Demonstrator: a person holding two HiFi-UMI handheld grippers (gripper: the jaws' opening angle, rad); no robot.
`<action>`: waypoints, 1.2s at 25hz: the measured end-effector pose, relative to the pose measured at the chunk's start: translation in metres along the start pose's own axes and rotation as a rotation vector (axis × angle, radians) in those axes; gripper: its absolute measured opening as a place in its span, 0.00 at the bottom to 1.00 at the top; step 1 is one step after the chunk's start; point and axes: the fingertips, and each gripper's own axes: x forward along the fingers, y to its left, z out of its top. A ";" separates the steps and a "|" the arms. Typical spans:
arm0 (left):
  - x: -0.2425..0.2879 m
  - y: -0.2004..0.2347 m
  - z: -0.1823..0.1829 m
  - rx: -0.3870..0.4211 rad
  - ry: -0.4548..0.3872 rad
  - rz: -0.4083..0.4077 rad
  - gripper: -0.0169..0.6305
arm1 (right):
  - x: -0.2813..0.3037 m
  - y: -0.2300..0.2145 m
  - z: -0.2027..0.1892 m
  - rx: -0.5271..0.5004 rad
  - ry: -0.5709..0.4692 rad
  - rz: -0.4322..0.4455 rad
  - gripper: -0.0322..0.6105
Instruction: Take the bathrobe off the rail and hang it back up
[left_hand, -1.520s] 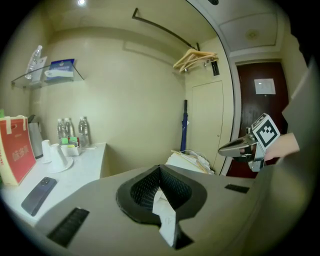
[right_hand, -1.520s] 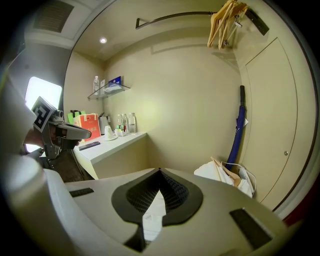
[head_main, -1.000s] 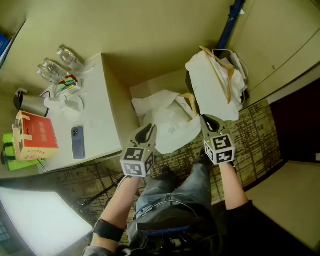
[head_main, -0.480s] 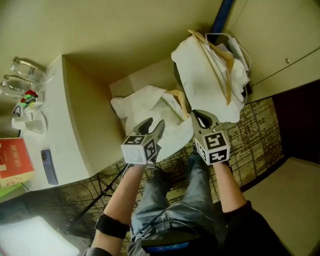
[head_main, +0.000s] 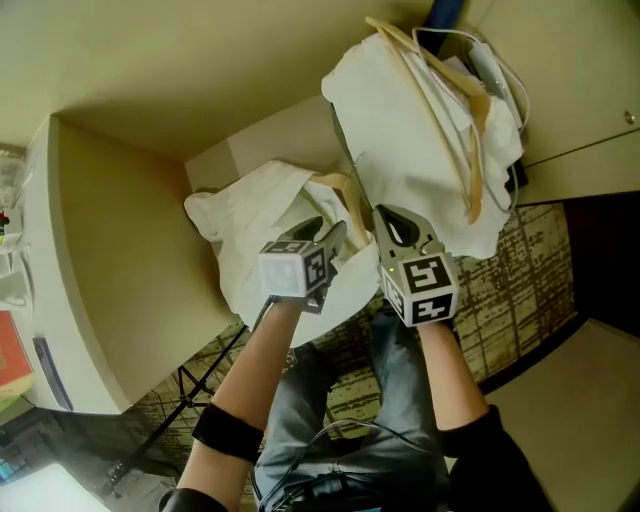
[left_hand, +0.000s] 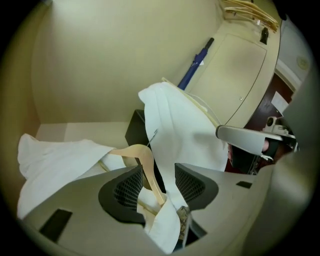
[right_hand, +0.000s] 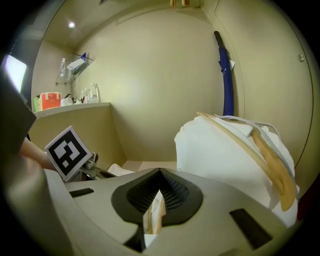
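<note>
The left gripper's (left_hand: 159, 182) fingers (left_hand: 125, 189) have just been opening and stand wide, with a wooden hanger (left_hand: 140, 152) and bathrobe (left_hand: 171, 137) cloth loose between them. The right gripper's (right_hand: 159, 187) fingers (right_hand: 131, 196) are pinched on a fold of it. The bathrobe slumps over a low shelf (head_main: 275, 145). Held from one side only, the hanger could slip out.

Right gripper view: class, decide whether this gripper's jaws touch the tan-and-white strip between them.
Touching. The right gripper view shows the right gripper shut on the strip, which is clamped from both sides with no gap.
</note>
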 end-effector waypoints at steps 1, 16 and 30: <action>0.012 0.004 -0.001 -0.029 0.003 0.000 0.33 | 0.006 -0.005 -0.004 0.006 -0.003 -0.001 0.08; 0.141 0.050 -0.036 -0.246 0.053 -0.104 0.48 | 0.051 -0.034 -0.061 0.033 0.003 0.017 0.08; 0.152 0.035 -0.021 -0.287 -0.029 -0.220 0.33 | 0.048 -0.045 -0.070 0.040 0.006 -0.006 0.08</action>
